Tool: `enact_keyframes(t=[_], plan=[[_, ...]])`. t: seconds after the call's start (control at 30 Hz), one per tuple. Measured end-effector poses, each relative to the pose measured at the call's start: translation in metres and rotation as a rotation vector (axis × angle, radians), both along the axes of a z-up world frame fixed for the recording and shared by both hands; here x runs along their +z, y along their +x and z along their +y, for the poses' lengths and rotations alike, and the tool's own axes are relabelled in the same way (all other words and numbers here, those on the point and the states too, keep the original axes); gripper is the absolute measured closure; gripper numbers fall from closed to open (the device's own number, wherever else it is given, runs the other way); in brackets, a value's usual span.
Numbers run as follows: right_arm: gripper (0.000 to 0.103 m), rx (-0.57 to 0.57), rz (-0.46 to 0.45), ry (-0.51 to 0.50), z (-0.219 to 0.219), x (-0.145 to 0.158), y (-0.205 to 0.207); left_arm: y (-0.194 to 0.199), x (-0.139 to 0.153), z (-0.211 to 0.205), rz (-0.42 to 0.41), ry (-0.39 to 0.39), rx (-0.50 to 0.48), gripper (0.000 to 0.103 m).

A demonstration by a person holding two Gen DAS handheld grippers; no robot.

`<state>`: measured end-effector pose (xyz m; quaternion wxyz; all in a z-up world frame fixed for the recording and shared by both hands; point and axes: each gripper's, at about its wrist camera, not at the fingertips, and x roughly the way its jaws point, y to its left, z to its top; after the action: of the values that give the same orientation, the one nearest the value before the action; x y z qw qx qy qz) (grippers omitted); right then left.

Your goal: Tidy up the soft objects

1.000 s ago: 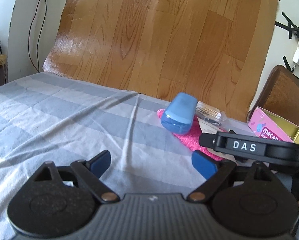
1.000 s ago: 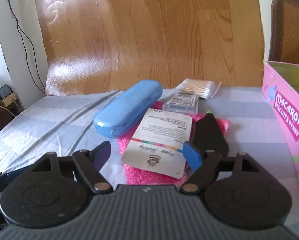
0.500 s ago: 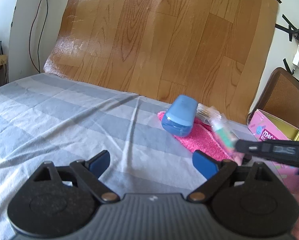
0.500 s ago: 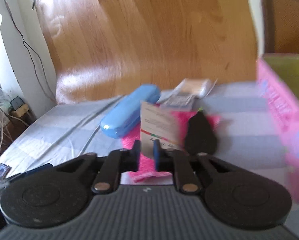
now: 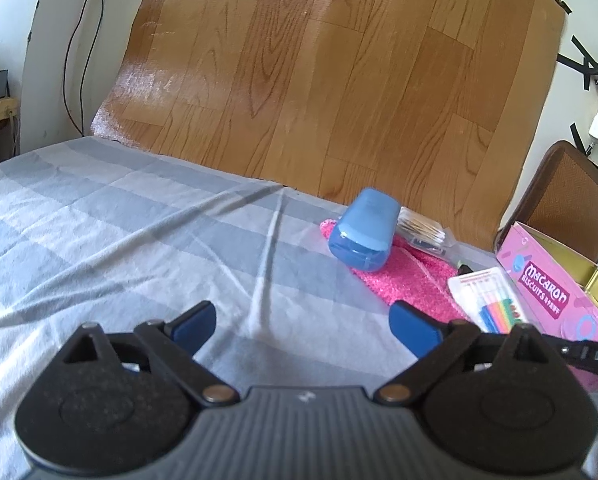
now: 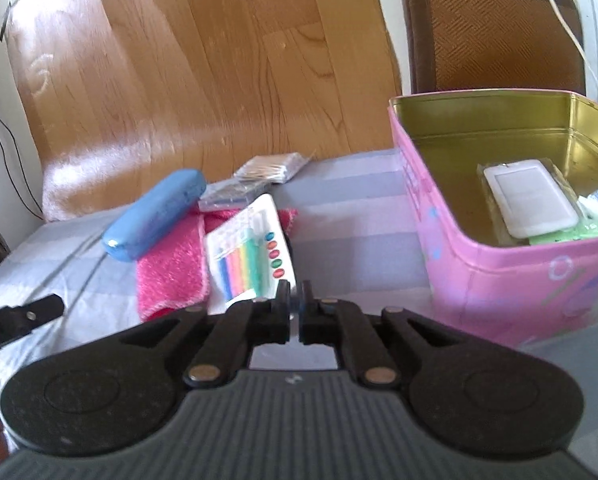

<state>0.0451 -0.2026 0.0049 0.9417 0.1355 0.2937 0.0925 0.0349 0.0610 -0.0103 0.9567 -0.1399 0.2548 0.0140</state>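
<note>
Left tongs (image 5: 303, 322), jaws opening over the grey-striped cloth of the counter (image 5: 119, 240), hold nothing. Right tongs (image 6: 295, 300) are clamped on a white card of coloured markers (image 6: 251, 256), above the fuzzy pink cloth (image 6: 171, 268), left of the open pink biscuit tin (image 6: 499, 280)

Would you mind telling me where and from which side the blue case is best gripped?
Grip the blue case across its narrow middle, from above, probably. It is long and rounded, lying partly on the pink cloth, so its long sides look free. The open left gripper seems wide enough.
</note>
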Motion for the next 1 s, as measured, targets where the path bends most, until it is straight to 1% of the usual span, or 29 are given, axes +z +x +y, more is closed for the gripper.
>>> enact_keyframes(t=[0.13, 0.33, 0.43, 0.53, 0.63, 0.77, 0.87, 1.0], plan=[[0.096, -0.005, 0.009, -0.029, 0.010, -0.007, 0.007, -0.001, 0.000, -0.003, -0.009, 0.015, -0.009, 0.006], [0.098, -0.007, 0.019, 0.055, -0.002, -0.008, 0.001, 0.000, 0.001, -0.003, -0.014, 0.016, -0.017, 0.005], [0.099, 0.000, 0.012, 0.110, -0.009, -0.002, -0.011, 0.000, 0.000, -0.003, -0.014, 0.015, -0.018, 0.005], [0.099, 0.012, 0.018, 0.195, -0.017, 0.002, -0.026, 0.000, 0.000, -0.003, -0.011, 0.012, -0.016, 0.005], [0.099, 0.035, 0.035, 0.251, -0.023, 0.000, -0.045, 0.000, 0.000, -0.001, -0.006, 0.003, -0.014, 0.004], [0.099, 0.042, 0.060, 0.284, -0.031, -0.005, -0.072, 0.001, -0.001, 0.001, 0.005, -0.012, -0.015, 0.004], [0.095, 0.017, 0.076, 0.302, -0.042, -0.010, -0.087, 0.001, -0.002, 0.002, 0.007, -0.017, -0.013, 0.004], [0.095, 0.013, 0.107, 0.272, -0.049, -0.019, -0.096, 0.000, -0.001, 0.001, 0.006, -0.013, -0.016, 0.003]])
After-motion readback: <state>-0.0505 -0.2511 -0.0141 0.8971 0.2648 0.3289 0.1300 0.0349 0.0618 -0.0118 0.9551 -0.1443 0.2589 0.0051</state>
